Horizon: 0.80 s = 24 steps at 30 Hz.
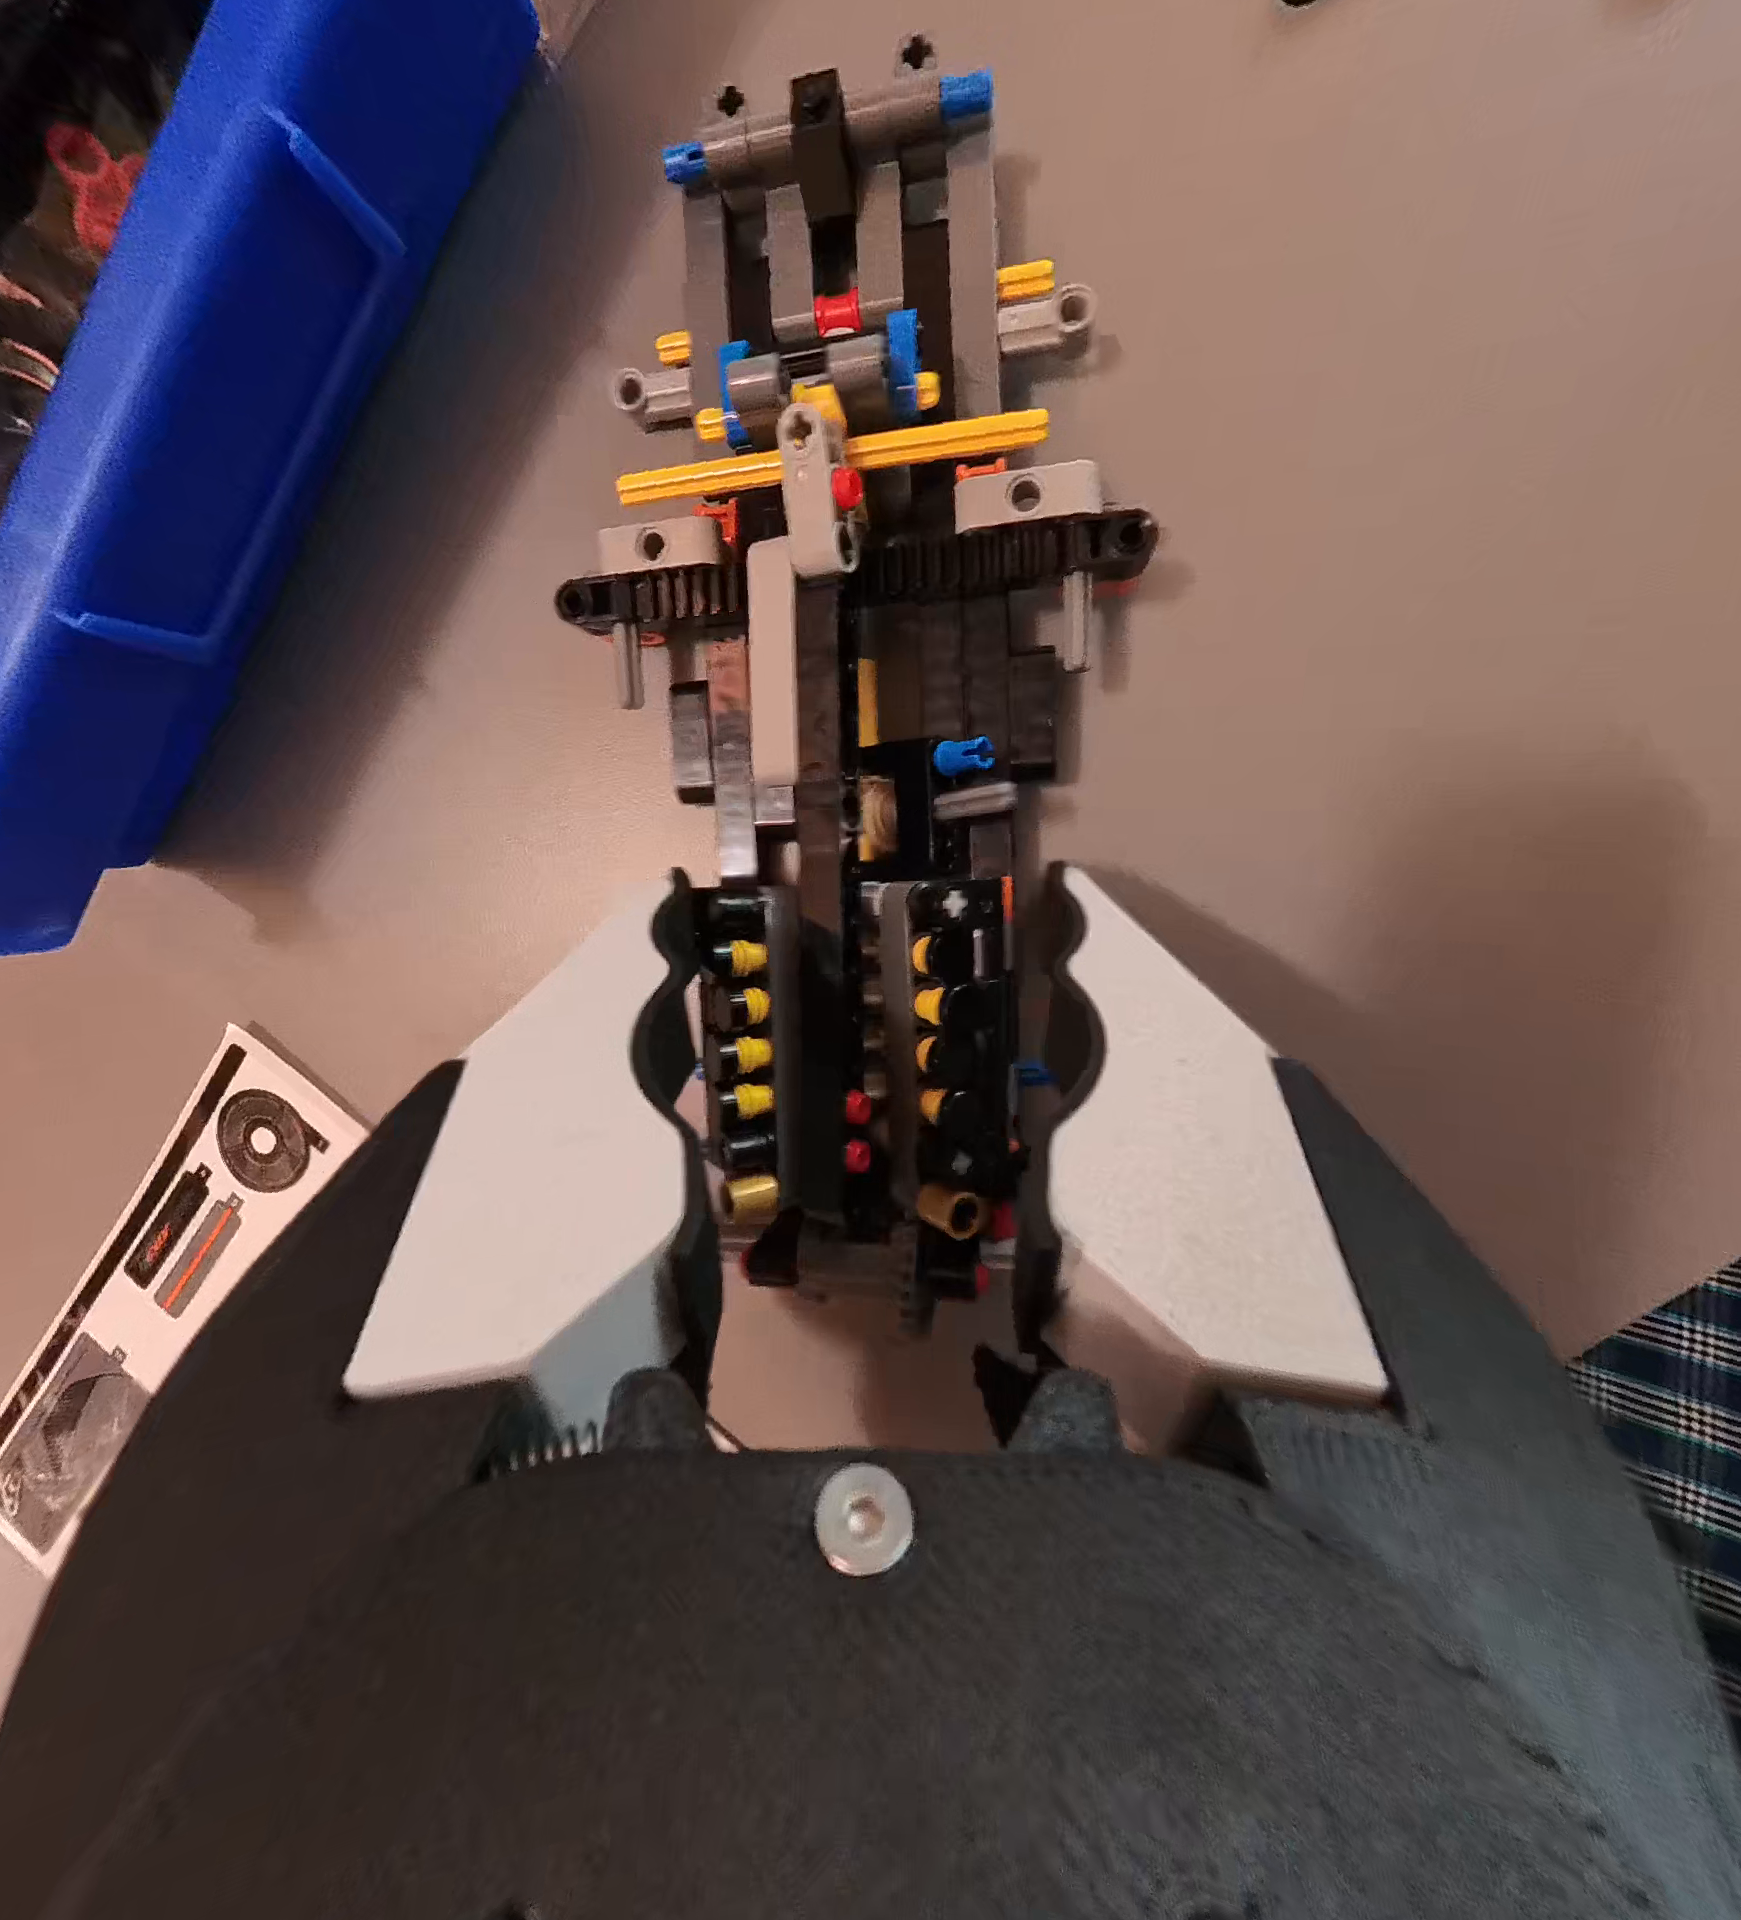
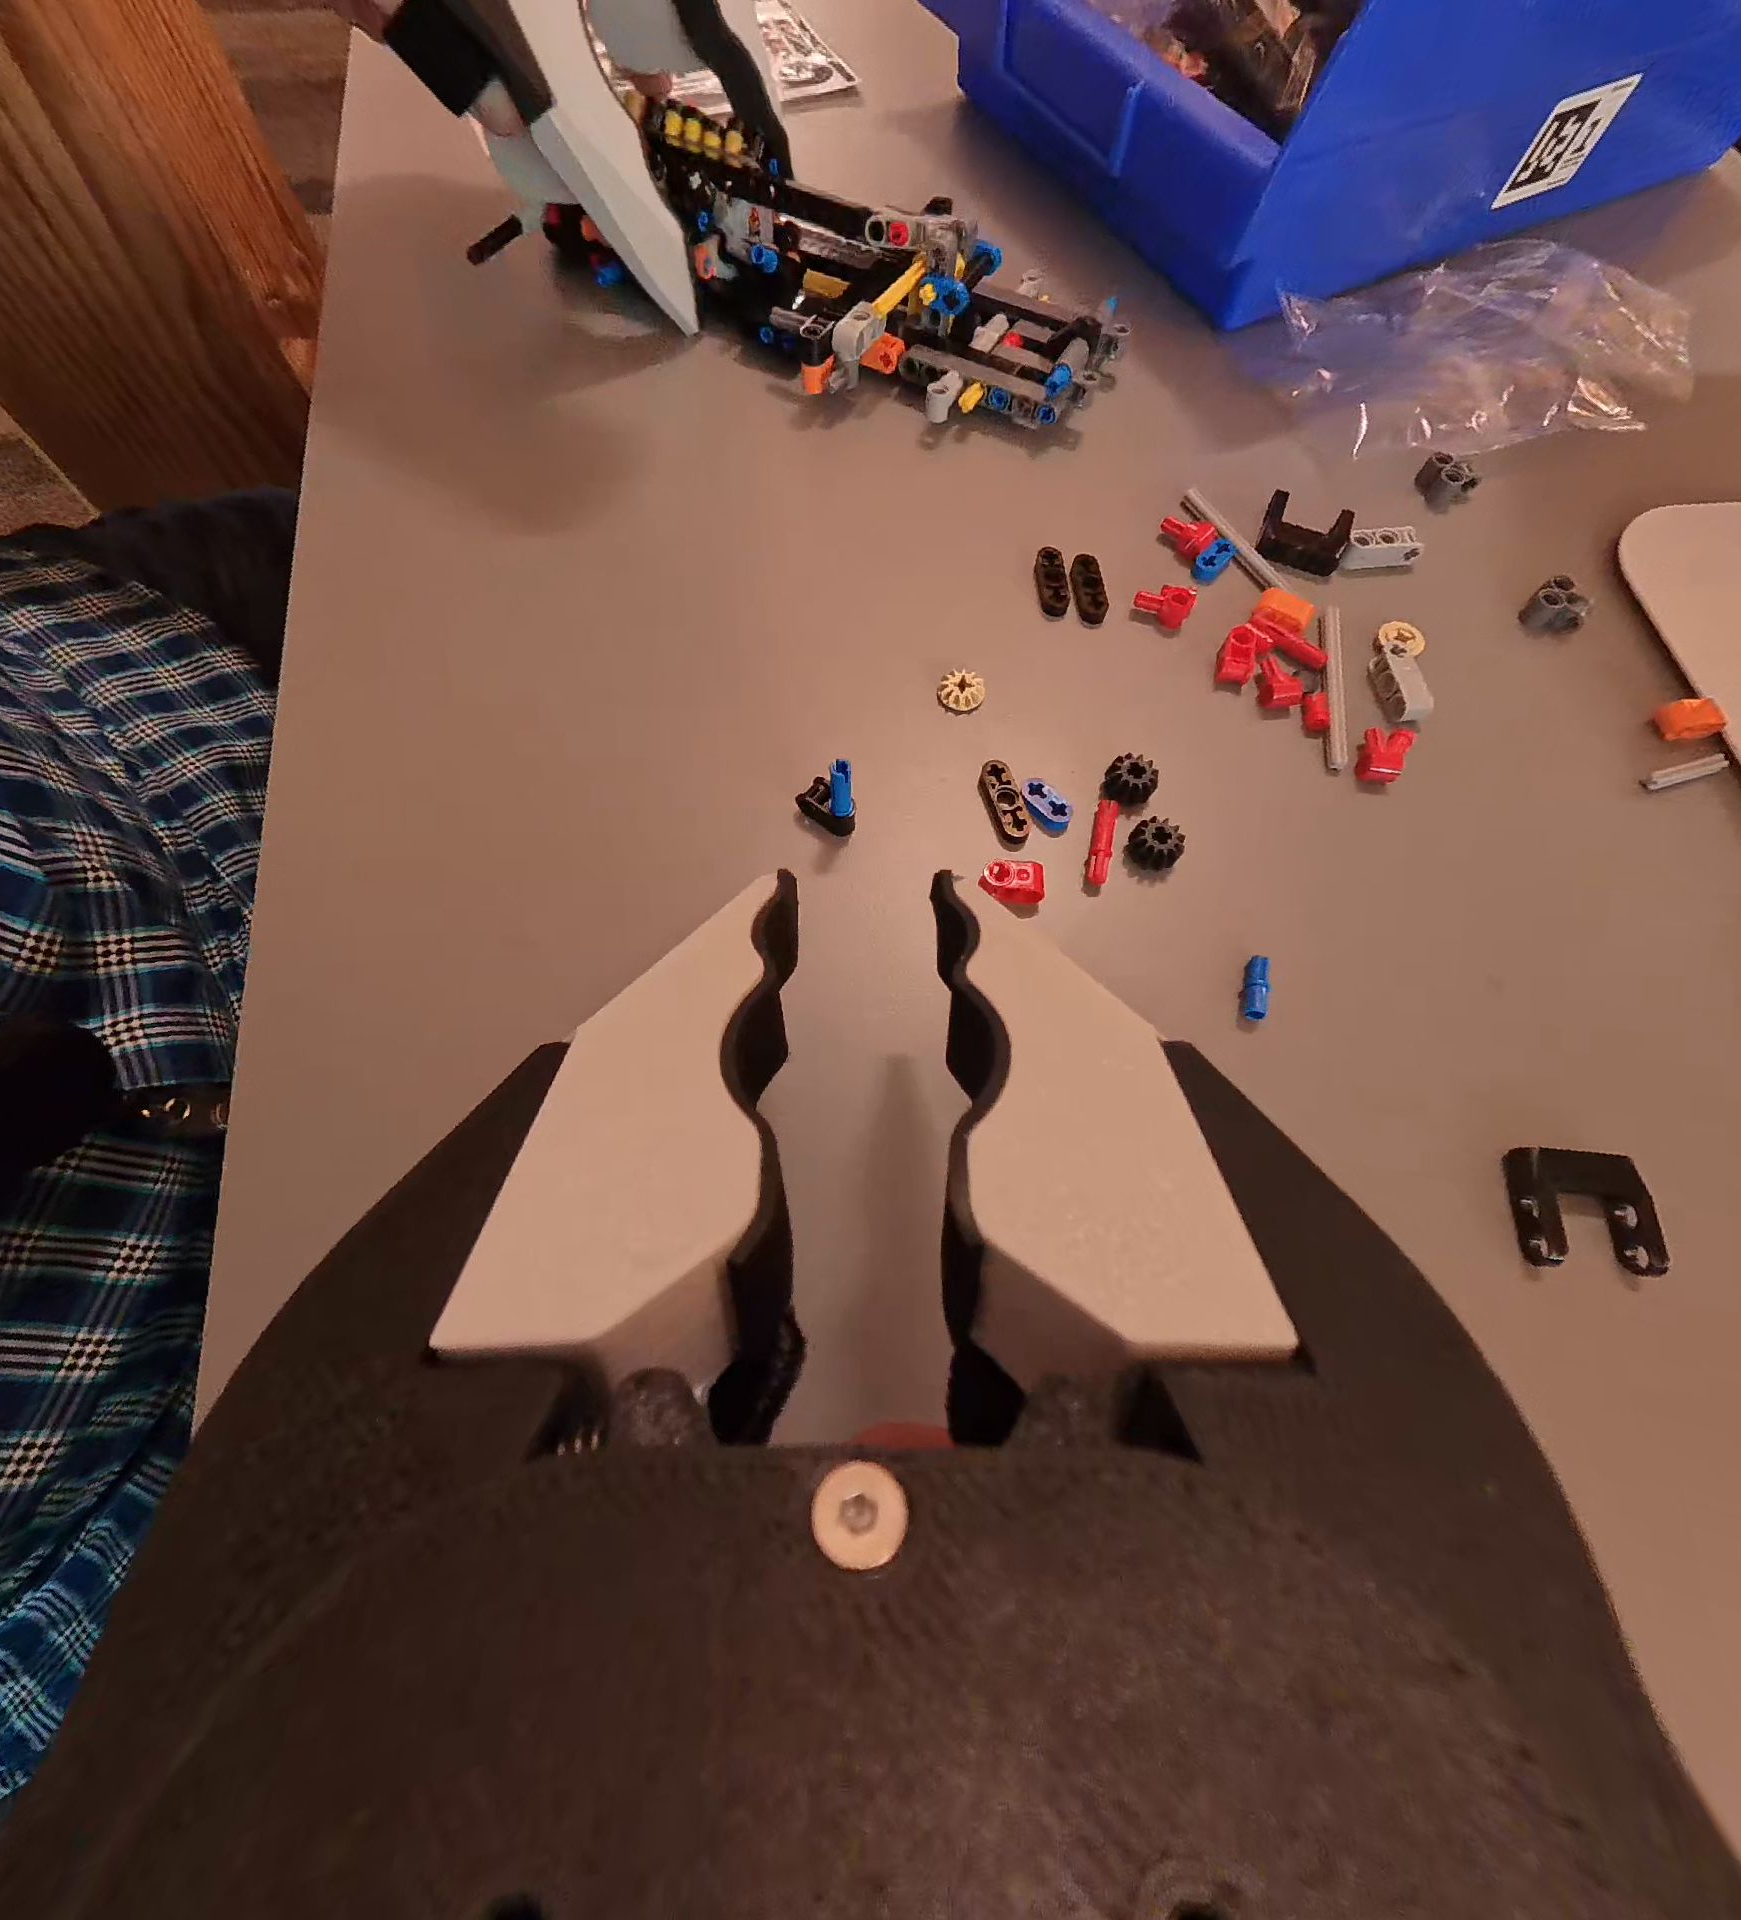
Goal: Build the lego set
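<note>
The table (image 2: 554, 623) carried everything. The blue bin (image 2: 1365, 156) stood at its far end, and my lego model (image 1: 845, 644) lay just beside the bin. My left tongs (image 1: 861, 1049) were clamped on the model's near end, which probably rested on the table. My right tongs (image 2: 864, 883) hung narrowly parted, holding nothing, nearer me than the model, close to loose pieces (image 2: 1271, 644).

Likely a home room: plain grey table (image 2: 554, 623), wood-panelled furniture (image 2: 107, 229) beside carpet, blue parts bin (image 2: 1365, 177), scattered toy pieces (image 2: 1271, 655).
</note>
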Available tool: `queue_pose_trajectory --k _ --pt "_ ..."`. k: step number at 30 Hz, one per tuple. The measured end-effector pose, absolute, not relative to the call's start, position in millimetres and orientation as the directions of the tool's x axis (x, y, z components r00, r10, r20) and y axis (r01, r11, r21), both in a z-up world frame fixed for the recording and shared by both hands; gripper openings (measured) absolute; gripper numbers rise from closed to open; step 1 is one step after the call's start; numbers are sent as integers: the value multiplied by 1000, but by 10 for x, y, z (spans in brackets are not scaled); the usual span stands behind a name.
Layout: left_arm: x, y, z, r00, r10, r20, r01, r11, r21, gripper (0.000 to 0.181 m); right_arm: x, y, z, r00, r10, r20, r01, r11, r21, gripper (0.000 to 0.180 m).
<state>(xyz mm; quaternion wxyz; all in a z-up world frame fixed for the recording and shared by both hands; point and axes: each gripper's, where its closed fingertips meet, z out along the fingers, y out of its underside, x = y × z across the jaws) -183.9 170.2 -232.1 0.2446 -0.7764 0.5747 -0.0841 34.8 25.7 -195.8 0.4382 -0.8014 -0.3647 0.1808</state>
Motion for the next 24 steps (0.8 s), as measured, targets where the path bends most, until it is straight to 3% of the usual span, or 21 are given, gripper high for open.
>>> queue_pose_trajectory --k 14,24 --pt "-1616 1479 -2307 454 -886 -93 -779 -344 -525 58 245 231 -1995 656 754 27 437 -350 -829 24" --pt "-1277 1102 -2339 444 -896 13 -727 -369 -579 72 296 203 -1987 735 678 1 369 -398 -840 31"
